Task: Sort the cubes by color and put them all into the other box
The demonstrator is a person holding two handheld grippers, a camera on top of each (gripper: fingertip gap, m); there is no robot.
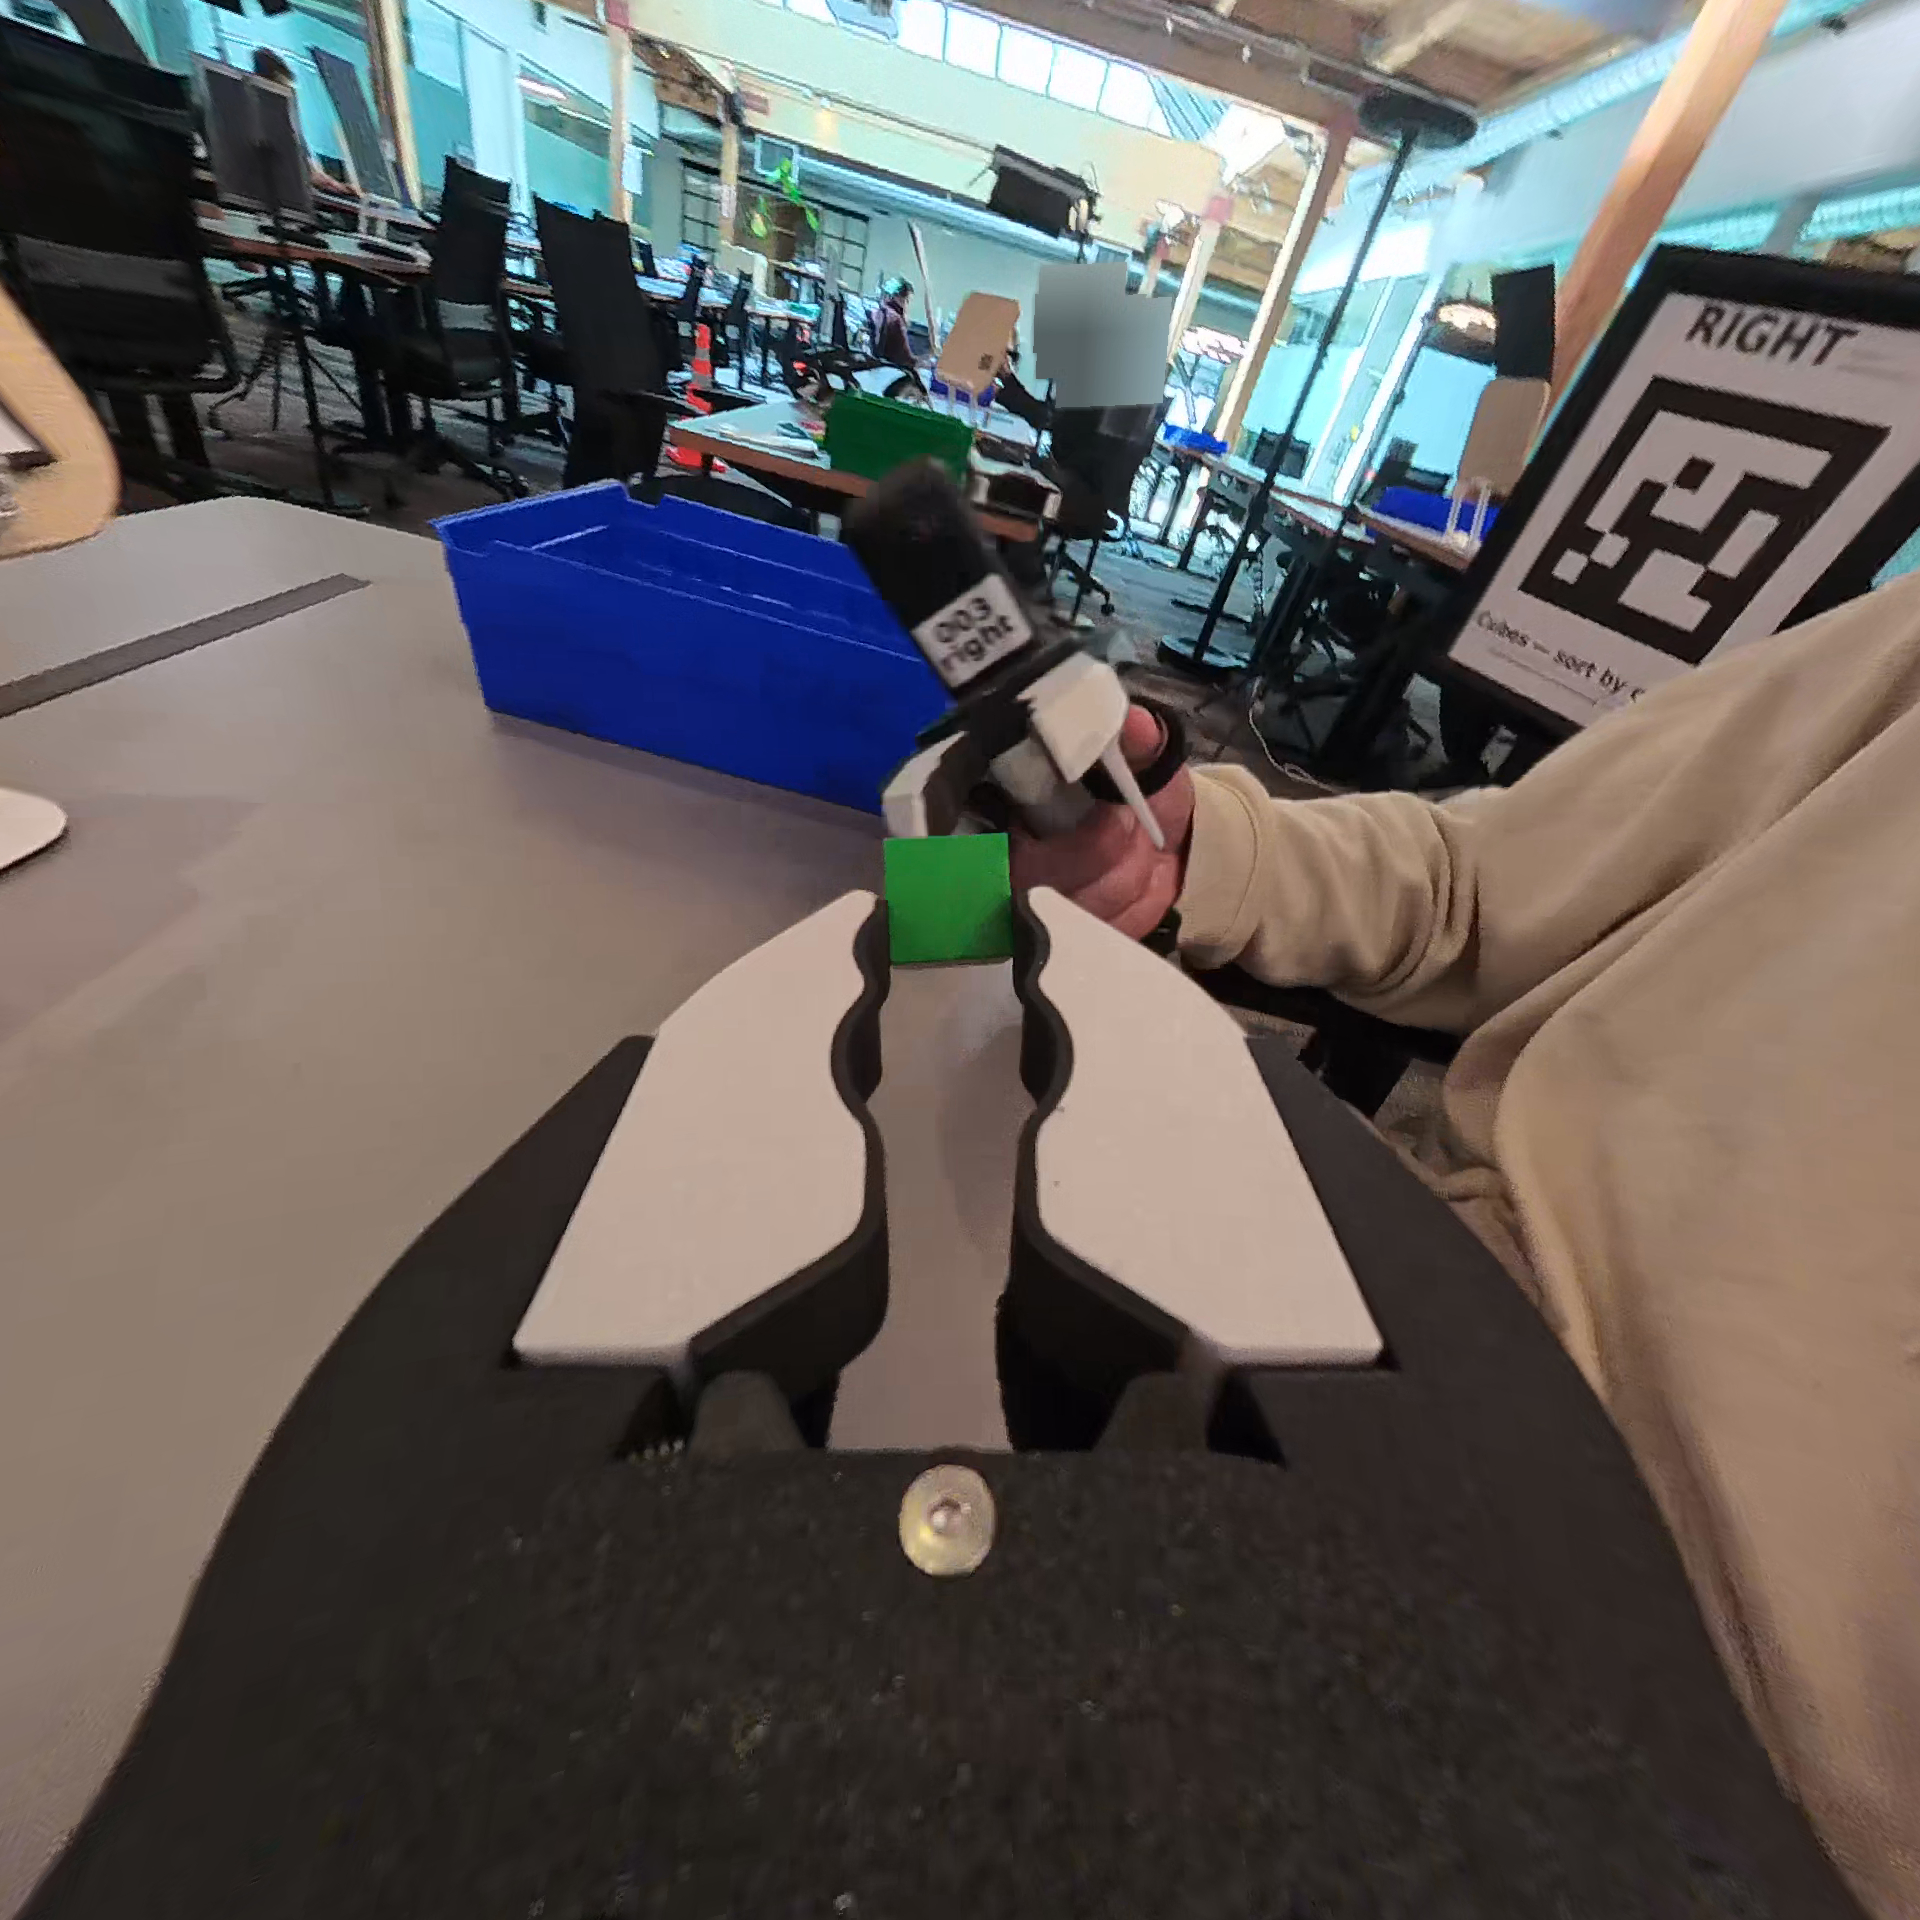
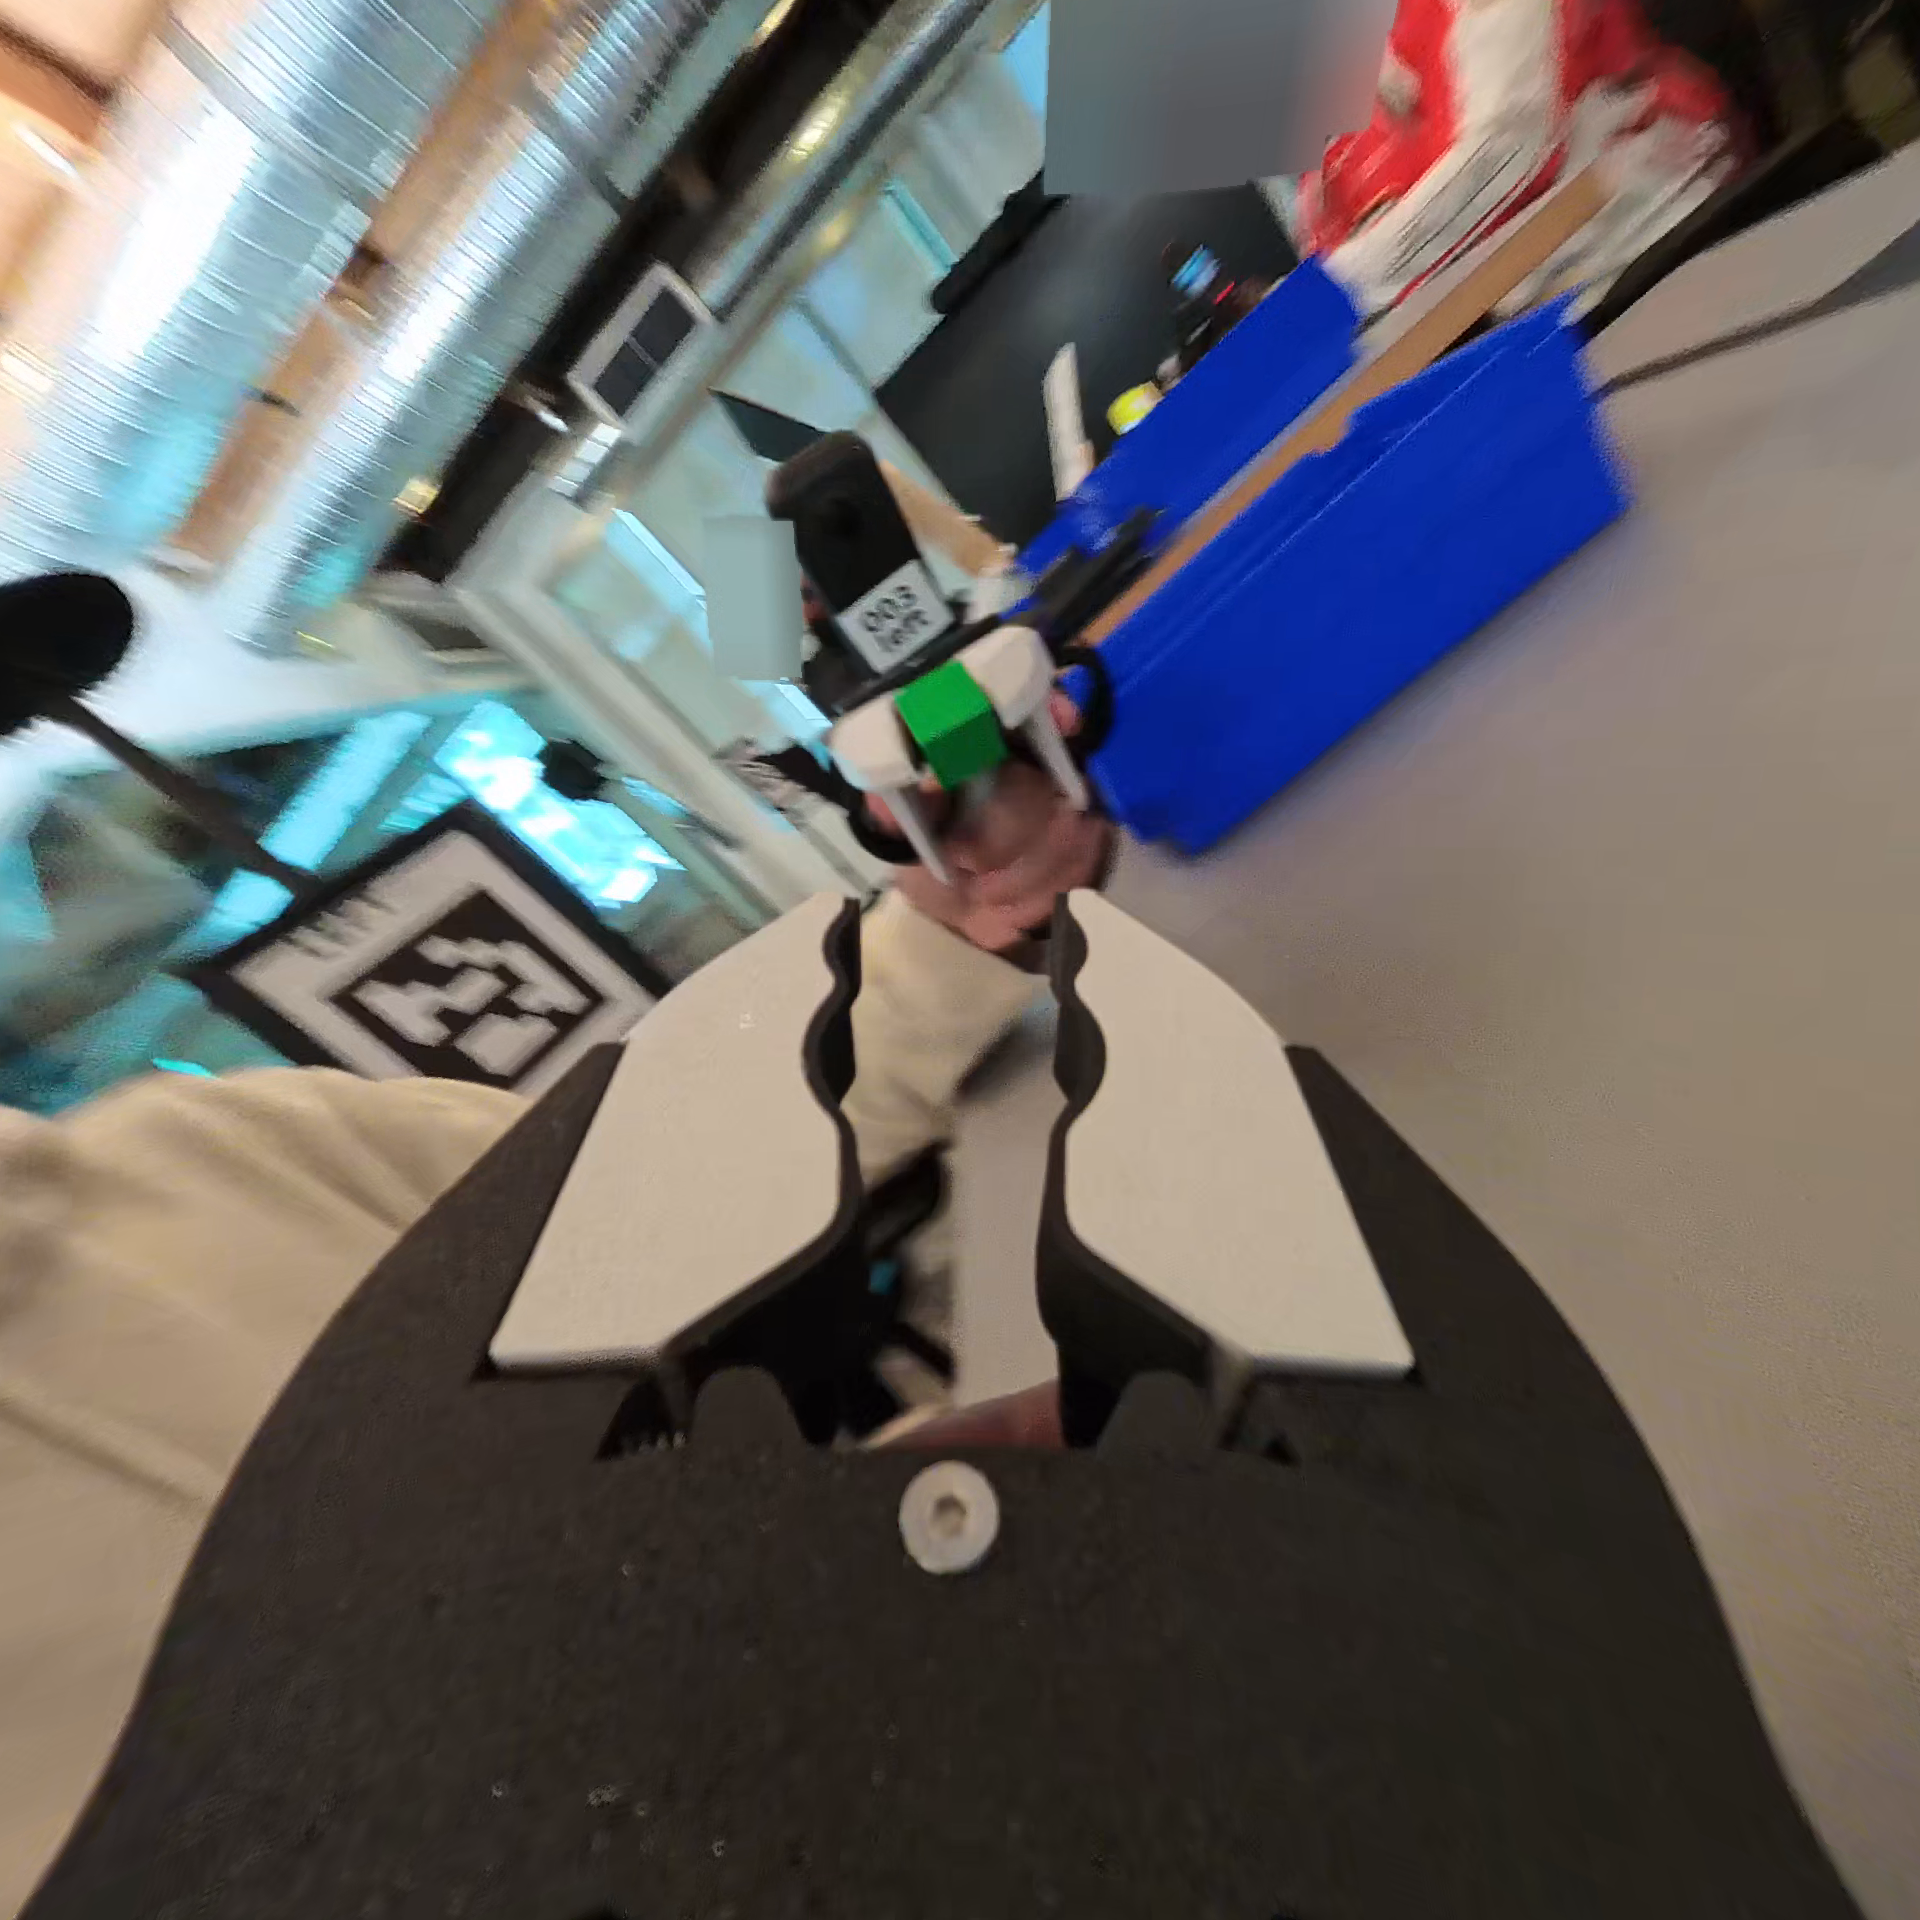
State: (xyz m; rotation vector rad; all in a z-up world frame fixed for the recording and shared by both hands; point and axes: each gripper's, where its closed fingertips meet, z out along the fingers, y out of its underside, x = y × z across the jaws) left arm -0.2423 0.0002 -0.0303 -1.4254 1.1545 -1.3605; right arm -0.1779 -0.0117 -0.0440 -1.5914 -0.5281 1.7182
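Note:
My left gripper (image 1: 949,920) is shut on a green cube (image 1: 949,899) held between its fingertips above the grey table (image 1: 312,883). In the right wrist view, that gripper (image 2: 948,717) shows farther off, with the cube (image 2: 951,732) in its jaws. My right gripper (image 2: 956,920) is open and empty. In the left wrist view it (image 1: 997,769) is hand-held just beyond the cube, facing me. A blue box (image 1: 675,623) stands on the table behind both grippers. It also shows in the right wrist view (image 2: 1351,644). I cannot see inside it.
A framed sign with a black-and-white marker (image 1: 1704,488) stands at the right, off the table; it also shows in the right wrist view (image 2: 457,997). A beige sleeve (image 1: 1558,935) reaches in from the right. Office chairs and desks stand beyond the table's far edge. The tips of one gripper are about 8 cm away from the tips of the other.

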